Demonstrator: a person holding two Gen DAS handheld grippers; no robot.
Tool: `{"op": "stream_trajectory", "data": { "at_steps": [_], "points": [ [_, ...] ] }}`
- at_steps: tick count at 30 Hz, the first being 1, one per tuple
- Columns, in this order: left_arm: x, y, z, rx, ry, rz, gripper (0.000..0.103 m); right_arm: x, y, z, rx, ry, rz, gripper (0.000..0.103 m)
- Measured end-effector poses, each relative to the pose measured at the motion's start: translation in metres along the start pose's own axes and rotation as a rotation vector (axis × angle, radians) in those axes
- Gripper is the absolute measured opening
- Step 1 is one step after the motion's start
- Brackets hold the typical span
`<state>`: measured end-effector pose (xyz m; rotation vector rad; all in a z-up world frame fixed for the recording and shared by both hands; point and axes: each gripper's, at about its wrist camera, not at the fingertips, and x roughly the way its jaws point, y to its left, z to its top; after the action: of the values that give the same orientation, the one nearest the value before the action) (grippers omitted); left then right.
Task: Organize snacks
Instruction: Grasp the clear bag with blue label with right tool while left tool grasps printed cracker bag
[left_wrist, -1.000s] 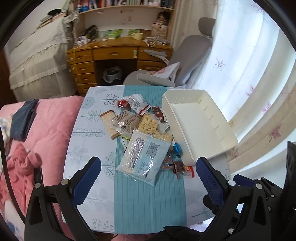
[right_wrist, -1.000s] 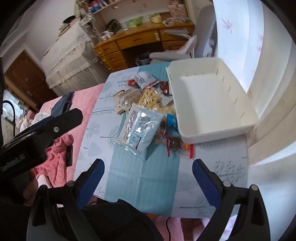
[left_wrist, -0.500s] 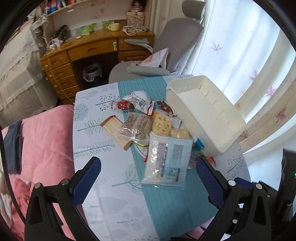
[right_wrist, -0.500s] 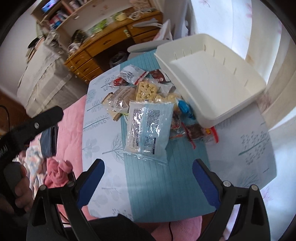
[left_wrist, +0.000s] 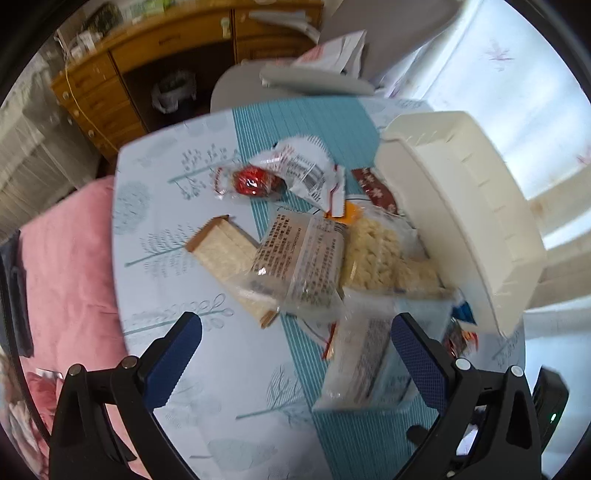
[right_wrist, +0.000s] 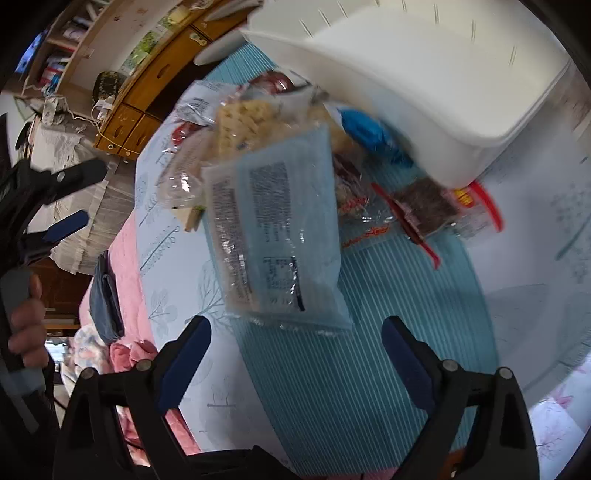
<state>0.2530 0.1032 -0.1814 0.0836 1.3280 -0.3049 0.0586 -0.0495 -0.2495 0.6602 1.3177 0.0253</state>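
Though just narrowing, right gripper (right_wrist: 295, 347) jaws wide, empty.

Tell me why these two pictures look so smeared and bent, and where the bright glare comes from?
Left wrist view: the fisheye lens bows the table edge, and motion blur softens the clear printed snack packet; the pale curtained window washes out the corner. Right wrist view: heavier smear on the light blue plastic snack bag and white plastic bin, with glints on the wrappers.
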Motion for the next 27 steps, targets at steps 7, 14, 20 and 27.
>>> {"op": "stream_trajectory", "data": {
  "at_steps": [7,14,20,27],
  "points": [
    [0.065,-0.007,0.032,-0.010,0.109,0.015,0.102,0.028,-0.014,0.013,0.063,0.080,0.000,0.083],
    [0.100,-0.015,0.046,0.009,0.155,0.029,0.102,0.042,-0.011,0.025,0.047,0.126,0.030,0.066],
    [0.117,-0.011,0.050,0.007,0.189,-0.009,0.102,0.049,-0.008,0.030,0.060,0.159,0.059,0.043],
    [0.122,0.013,0.053,-0.072,0.174,-0.047,0.082,0.047,-0.009,0.025,0.074,0.210,0.078,0.014]
  ]
}}
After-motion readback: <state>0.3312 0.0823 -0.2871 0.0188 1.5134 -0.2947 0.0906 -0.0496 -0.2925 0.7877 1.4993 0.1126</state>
